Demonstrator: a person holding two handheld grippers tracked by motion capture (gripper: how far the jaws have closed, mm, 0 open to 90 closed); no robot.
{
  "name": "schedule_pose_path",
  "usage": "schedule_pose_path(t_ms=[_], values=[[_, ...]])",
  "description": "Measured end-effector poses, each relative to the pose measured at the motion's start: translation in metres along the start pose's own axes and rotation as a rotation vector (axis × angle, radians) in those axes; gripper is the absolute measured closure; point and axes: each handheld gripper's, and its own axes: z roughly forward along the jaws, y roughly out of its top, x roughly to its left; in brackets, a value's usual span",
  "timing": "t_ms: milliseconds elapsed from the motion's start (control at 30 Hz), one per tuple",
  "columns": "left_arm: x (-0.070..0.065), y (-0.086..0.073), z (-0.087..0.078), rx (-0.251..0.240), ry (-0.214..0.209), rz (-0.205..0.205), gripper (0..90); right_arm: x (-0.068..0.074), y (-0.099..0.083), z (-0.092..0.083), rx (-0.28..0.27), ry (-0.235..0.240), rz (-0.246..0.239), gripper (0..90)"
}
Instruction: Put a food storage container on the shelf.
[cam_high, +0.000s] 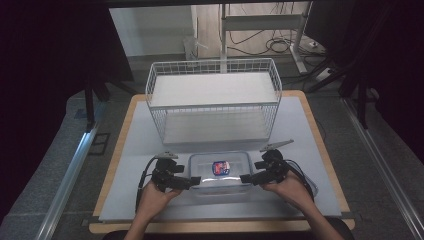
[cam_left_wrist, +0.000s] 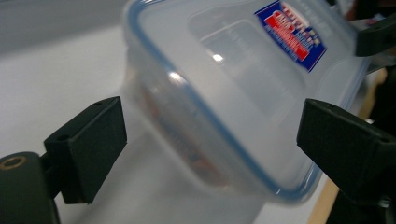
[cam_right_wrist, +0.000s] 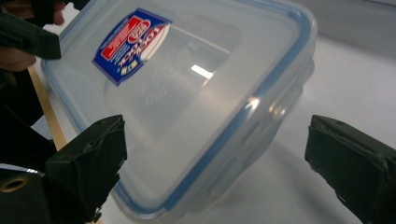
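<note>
Your left gripper (cam_high: 194, 181) sits at the left end of the clear plastic container (cam_high: 220, 172), jaws spread wide; in the left gripper view (cam_left_wrist: 212, 140) the two black jaws stand either side of the container's near end with its blue-rimmed lid (cam_left_wrist: 243, 79) between them, and neither pad visibly presses on the plastic. Your right gripper (cam_high: 246, 178) mirrors it at the container's right end, jaws also standing wide; in the right gripper view (cam_right_wrist: 215, 163) the corner of the lid (cam_right_wrist: 187, 93) lies between them, one jaw close beside the rim and the other well clear of the wall. So the container lies directly between your two grippers, resting on the grey mat (cam_high: 140, 150) with its lid on, and a red and blue label (cam_high: 220, 167) sits on the lid, nearer your right gripper than your left. Your hands (cam_high: 155, 196) hold the grippers from the near edge of the table, cables trailing behind each one. Beyond both grippers, past the far side of the container, a white wire basket (cam_high: 214, 100) stands on the same mat, near the container but apart from it. The mat covers a wooden tabletop (cam_high: 122, 135), whose edge shows outboard of your left gripper.
</note>
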Motion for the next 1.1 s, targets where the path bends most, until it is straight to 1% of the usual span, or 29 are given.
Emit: schedule_pose_path(t_ms=[33,67,100,133,167,200,233,267,367,400,500,533,567,600,633,667,700,733,833,1067,1100], values=[[0.0,0.0,0.0,0.0,0.0,0.0,9.5,0.0,0.002,0.001,0.004,0.004,0.007,6.0],[0.001,0.002,0.005,0.006,-0.032,-0.013,9.8,-0.001,0.004,0.003,0.013,0.016,0.018,6.6],[0.001,0.002,0.005,0.006,-0.032,-0.013,9.9,-0.001,0.006,0.005,0.023,0.033,0.029,7.2],[0.002,0.004,0.008,0.016,-0.051,-0.024,9.6,-0.002,0.007,0.008,0.032,0.05,0.035,7.9],[0.002,0.004,0.008,0.016,-0.051,-0.024,9.3,-0.002,0.007,0.008,0.032,0.05,0.035,7.9],[0.003,0.004,0.009,0.018,-0.065,-0.037,10.2,-0.001,0.009,0.011,0.05,0.062,0.049,7.2],[0.003,0.004,0.009,0.018,-0.065,-0.037,10.6,-0.001,0.01,0.012,0.055,0.065,0.05,7.3],[0.004,0.004,0.008,0.016,-0.069,-0.046,11.6,-0.002,0.011,0.012,0.066,0.073,0.063,7.7],[0.004,0.003,0.007,0.015,-0.071,-0.043,13.0,-0.003,0.011,0.011,0.068,0.079,0.076,9.3],[0.003,0.003,0.005,0.018,-0.069,-0.03,14.1,-0.003,0.011,0.01,0.063,0.08,0.081,10.5],[0.002,0.002,0.002,0.011,-0.065,-0.018,17.8,-0.002,0.01,0.008,0.053,0.077,0.078,13.1],[0.001,0.001,0.0,0.001,-0.064,-0.011,20.5,-0.001,0.009,0.007,0.045,0.074,0.072,14.0],[0.001,0.0,-0.001,-0.006,-0.064,-0.008,22.1,0.001,0.008,0.003,0.033,0.067,0.055,17.7],[0.0,-0.001,-0.004,-0.014,-0.063,-0.002,22.1,0.001,0.008,0.003,0.033,0.067,0.055,17.7],[-0.002,-0.004,-0.008,-0.032,-0.06,0.01,26.4,0.002,0.006,-0.002,0.019,0.063,0.047,22.3],[-0.003,-0.005,-0.009,-0.043,-0.061,0.014,28.2,0.003,0.005,-0.004,0.01,0.064,0.044,24.5],[-0.003,-0.005,-0.009,-0.043,-0.061,0.014,30.3,0.003,0.005,-0.004,0.01,0.064,0.044,24.5],[-0.004,-0.007,-0.012,-0.05,-0.06,0.022,32.8,0.003,0.001,-0.009,-0.013,0.07,0.052,30.2],[-0.007,-0.013,-0.018,-0.08,-0.064,0.025,38.0,0.004,-0.004,-0.014,-0.035,0.083,0.055,34.8],[-0.012,-0.018,-0.02,-0.094,-0.051,0.035,39.8,0.005,-0.007,-0.017,-0.042,0.093,0.051,38.0],[-0.013,-0.019,-0.021,-0.096,-0.05,0.04,40.3,0.004,-0.008,-0.019,-0.044,0.1,0.055,40.4]])
